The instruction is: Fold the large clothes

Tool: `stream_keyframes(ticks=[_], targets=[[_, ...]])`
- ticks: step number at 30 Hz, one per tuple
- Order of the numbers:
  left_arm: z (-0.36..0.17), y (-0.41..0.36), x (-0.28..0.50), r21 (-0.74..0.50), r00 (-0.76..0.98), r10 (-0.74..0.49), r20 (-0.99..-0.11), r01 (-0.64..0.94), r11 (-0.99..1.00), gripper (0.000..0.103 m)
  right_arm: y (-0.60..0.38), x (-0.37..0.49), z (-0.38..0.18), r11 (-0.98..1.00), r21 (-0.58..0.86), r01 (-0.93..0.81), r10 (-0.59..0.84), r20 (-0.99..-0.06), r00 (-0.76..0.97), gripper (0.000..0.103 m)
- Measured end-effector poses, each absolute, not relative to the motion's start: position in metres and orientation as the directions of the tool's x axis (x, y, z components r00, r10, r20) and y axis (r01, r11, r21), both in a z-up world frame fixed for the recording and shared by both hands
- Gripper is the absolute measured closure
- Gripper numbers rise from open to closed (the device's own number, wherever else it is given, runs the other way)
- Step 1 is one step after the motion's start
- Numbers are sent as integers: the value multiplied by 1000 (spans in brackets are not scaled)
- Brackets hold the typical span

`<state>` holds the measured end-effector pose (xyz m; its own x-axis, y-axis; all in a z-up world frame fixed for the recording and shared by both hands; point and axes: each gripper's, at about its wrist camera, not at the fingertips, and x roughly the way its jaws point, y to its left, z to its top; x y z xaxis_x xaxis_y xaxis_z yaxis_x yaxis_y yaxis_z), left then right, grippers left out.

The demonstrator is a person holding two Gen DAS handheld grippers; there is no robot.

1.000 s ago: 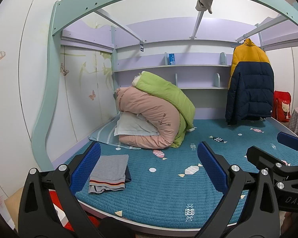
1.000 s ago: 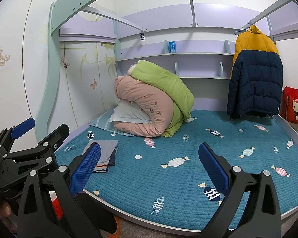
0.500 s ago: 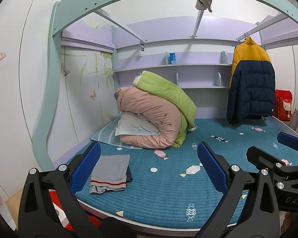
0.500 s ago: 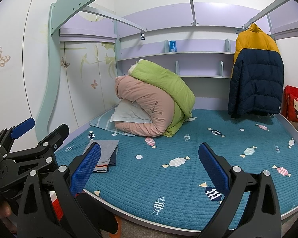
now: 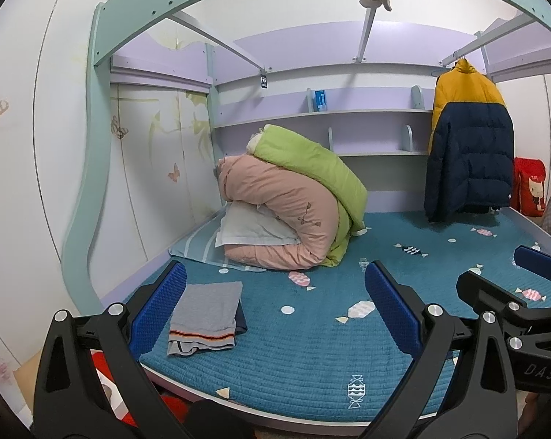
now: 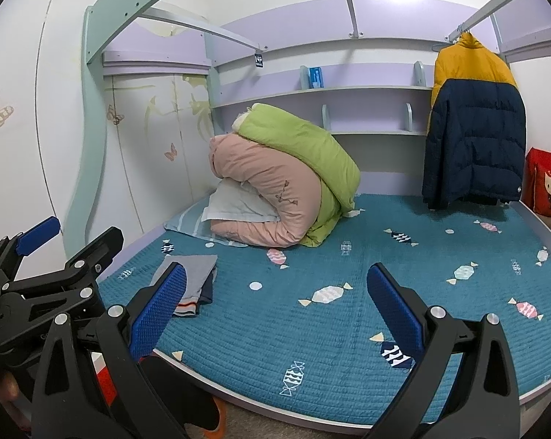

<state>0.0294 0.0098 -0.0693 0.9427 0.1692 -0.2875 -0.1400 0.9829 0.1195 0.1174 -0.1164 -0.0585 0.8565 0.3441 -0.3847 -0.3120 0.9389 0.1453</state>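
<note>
A folded grey garment with striped hem [image 5: 205, 316] [image 6: 192, 281] lies on a dark one at the front left of the teal bed mat [image 5: 312, 347] [image 6: 293, 314]. My left gripper [image 5: 275, 311] is open, held off the bed's front edge, the garment just right of its left finger. My right gripper [image 6: 275, 311] is open too, empty, in front of the bed's edge. Each view catches the other gripper at its side. A yellow and navy puffer jacket [image 5: 469, 142] [image 6: 475, 128] hangs on a rail at the back right.
A rolled pink and green duvet [image 5: 293, 212] [image 6: 282, 183] rests on a pillow at the back left. Shelves [image 5: 323, 111] run along the rear wall. A red bag [image 5: 529, 192] stands at the far right. The bed frame's green arch [image 5: 92, 146] rises at left.
Both views have drifted very slightly; the scene sits a touch further right than before. Nothing on the bed moved and both grippers stayed open.
</note>
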Motion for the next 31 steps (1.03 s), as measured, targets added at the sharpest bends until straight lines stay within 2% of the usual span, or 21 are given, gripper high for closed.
stream_keyframes(ticks=[6,15,23,31], targets=[[-76,7,47,144,934,172,-313,-133,981,5,-123,131,-70,939,170,-298,342,-402,849,7],[-105,-25,90,238,903,197,-382,-110,965,5,-153,171,-108,934,267,-236,340,-467,817,7],[-131,-55,137,304,875,228,-426,-99,948,5,-179,206,-141,912,351,-212,371,-487,790,7],[-178,-123,201,366,838,193,-511,9,931,5,-251,251,-195,889,454,-61,327,-536,778,7]])
